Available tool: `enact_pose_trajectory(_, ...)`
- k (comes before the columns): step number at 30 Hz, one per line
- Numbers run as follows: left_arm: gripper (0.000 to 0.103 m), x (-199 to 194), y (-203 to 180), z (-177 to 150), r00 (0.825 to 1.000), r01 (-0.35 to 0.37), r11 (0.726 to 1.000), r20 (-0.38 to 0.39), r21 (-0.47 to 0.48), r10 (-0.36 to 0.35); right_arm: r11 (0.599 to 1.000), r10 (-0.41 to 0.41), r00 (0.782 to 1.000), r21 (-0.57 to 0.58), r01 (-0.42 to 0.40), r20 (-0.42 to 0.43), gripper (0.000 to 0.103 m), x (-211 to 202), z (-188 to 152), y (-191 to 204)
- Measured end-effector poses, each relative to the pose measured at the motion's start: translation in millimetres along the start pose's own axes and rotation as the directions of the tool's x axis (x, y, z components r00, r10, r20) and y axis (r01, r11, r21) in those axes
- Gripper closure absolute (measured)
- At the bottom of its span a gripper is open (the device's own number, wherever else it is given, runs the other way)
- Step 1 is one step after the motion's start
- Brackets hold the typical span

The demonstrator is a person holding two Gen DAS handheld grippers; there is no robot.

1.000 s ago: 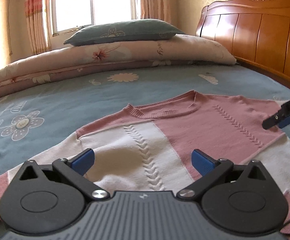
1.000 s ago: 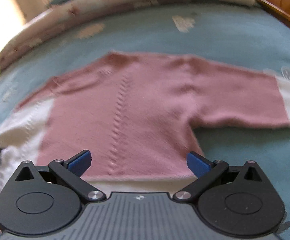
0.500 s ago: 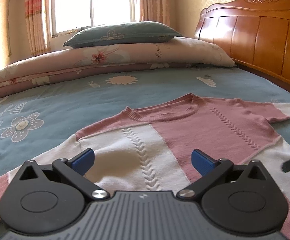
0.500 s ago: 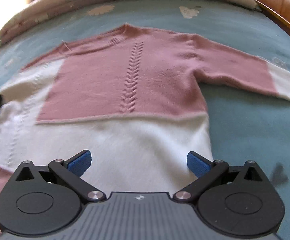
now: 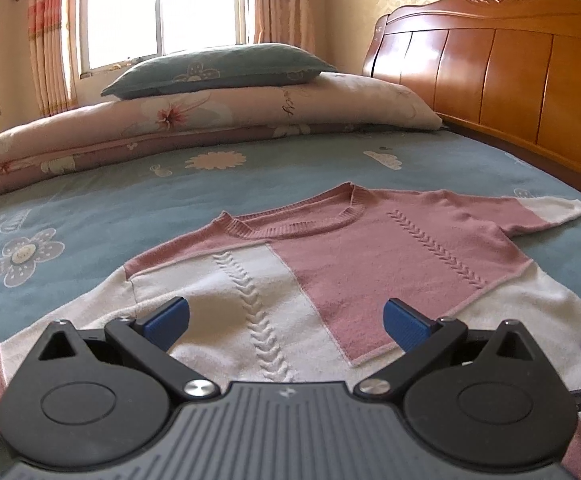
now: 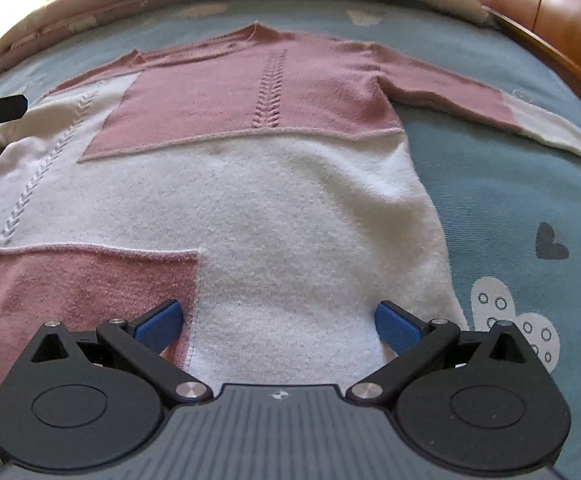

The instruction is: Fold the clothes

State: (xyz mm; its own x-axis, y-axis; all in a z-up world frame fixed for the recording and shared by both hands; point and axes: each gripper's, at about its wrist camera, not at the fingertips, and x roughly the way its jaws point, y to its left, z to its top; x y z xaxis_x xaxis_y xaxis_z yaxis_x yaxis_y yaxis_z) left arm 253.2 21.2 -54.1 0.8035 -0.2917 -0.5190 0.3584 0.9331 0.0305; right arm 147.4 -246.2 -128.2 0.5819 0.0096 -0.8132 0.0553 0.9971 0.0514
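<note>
Sweater (image 6: 250,184) in pink and white lies flat on my blue bedsheet (image 6: 510,200), my left gripper (image 5: 286,320) and right gripper (image 6: 276,322) both wide apart, holding nothing

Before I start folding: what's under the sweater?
The sweater lies flat on the blue floral bedsheet, which shows all around it. Whatever sits directly beneath the knit is covered.

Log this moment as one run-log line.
stage: pre-grasp | sweater: flat on bed sheet, unfolded | left gripper: open, empty, above chest | right gripper: open, empty, above hem
</note>
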Motion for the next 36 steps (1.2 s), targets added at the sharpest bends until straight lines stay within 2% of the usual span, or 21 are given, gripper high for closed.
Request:
enact_pose_trajectory(3, 0.001, 0.3, 2.5, 0.6, 1.000, 0.004, 1.000, -0.007, -0.016, -0.004, 1.000, -0.010, 1.000, 0.002, 0.010, 0.024, 0.000, -2.9, -4.5, 2.2)
enact_pose_trajectory(8, 0.001, -4.6, 1.9, 2.8, 1.000, 0.014, 1.000, 0.004, -0.019, -0.014, 1.000, -0.023, 0.999, -0.019, 0.023, -0.026, 0.000, -16.9, -12.9, 5.6)
enact_pose_trajectory(14, 0.001, -12.9, 1.4, 3.0, 1.000, 0.019, 1.000, 0.016, -0.017, -0.019, 0.999, -0.052, 0.998, -0.017, 0.051, -0.044, 0.000, -40.6, -32.7, 13.9)
enact_pose_trajectory(17, 0.001, -17.0, 3.5, 1.1, 1.000, 0.008, 1.000, 0.020, -0.010, -0.008, 1.000, -0.015, 1.000, 0.002, 0.015, 0.005, 0.000, -51.5, -26.5, 24.4)
enact_pose_trajectory(19, 0.001, -19.2, 5.5, 0.6, 1.000, 0.009, 1.000, 0.022, -0.014, -0.009, 1.000, 0.003, 0.999, -0.031, -0.002, 0.035, 0.000, -52.8, -18.7, 39.6)
enact_pose_trajectory(22, 0.001, -22.2, 7.5, 0.6, 1.000, 0.019, 1.000, 0.023, -0.024, -0.019, 0.996, 0.039, 0.998, -0.088, -0.035, 0.039, 0.000, -41.2, -12.4, 63.9)
enact_pose_trajectory(23, 0.001, -23.0, 7.3, 0.1, 1.000, 0.021, 1.000, 0.020, -0.022, -0.020, 0.994, 0.025, 0.999, -0.105, -0.022, 0.023, 0.000, -33.7, -13.8, 70.1)
enact_pose_trajectory(25, 0.001, -24.0, 5.7, -1.2, 1.000, 0.024, 1.000, 0.011, -0.014, -0.024, 0.992, -0.013, 1.000, -0.125, 0.012, -0.006, 0.000, -19.1, -19.9, 78.2)
enact_pose_trajectory(27, 0.001, -24.5, 3.0, -2.6, 1.000, 0.028, 1.000, 0.004, -0.003, -0.028, 0.996, 0.006, 0.999, -0.088, -0.003, 0.040, 0.000, -21.0, -28.4, 72.6)
enact_pose_trajectory(31, 0.001, -22.3, -4.4, -6.5, 0.998, 0.052, 0.999, -0.018, 0.006, -0.052, 0.996, 0.030, 0.998, -0.083, -0.025, 0.055, 0.000, -26.4, -37.8, 64.5)
enact_pose_trajectory(36, 0.001, -0.3, -21.8, -22.6, 0.988, 0.103, 0.995, -0.116, 0.002, -0.102, 0.996, 0.039, 0.996, -0.089, -0.032, 0.083, 0.000, -25.3, -41.5, 64.9)
